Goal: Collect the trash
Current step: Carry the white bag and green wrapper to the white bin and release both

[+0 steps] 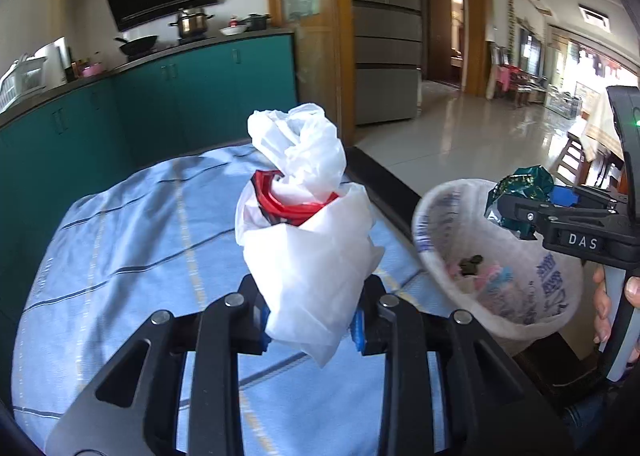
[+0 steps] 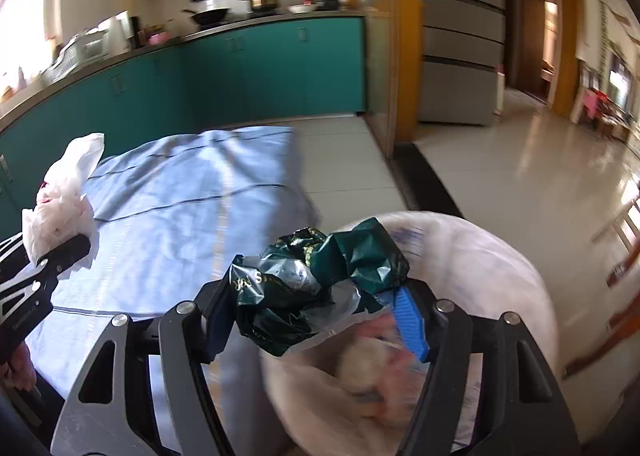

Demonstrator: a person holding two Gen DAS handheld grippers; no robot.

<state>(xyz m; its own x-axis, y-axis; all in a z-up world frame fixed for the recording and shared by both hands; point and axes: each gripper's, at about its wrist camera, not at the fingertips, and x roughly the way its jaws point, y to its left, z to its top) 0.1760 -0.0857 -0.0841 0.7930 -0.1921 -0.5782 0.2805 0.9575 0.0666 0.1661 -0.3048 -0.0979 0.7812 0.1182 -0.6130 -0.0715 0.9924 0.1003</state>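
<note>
Since the white plastic bag (image 1: 308, 240) pinched in the left gripper (image 1: 310, 326) jaws and the green wrapper (image 2: 316, 280) clamped by the right gripper (image 2: 320, 320) over the bin (image 1: 440, 200), beside the blue-sheeted worktop (image 1: 132, 240) edge, look light, limp and slippery, bunched folds probably grip best.

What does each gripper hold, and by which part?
Left gripper: crumpled white plastic bag, by its lower end. Right gripper: crumpled dark green foil wrapper, across its middle.

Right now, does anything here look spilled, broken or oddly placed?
Nothing looks spilled or broken. The left gripper holds a white plastic bag, the right gripper holds a crumpled green wrapper above the lined trash bin beside the blue cloth.
</note>
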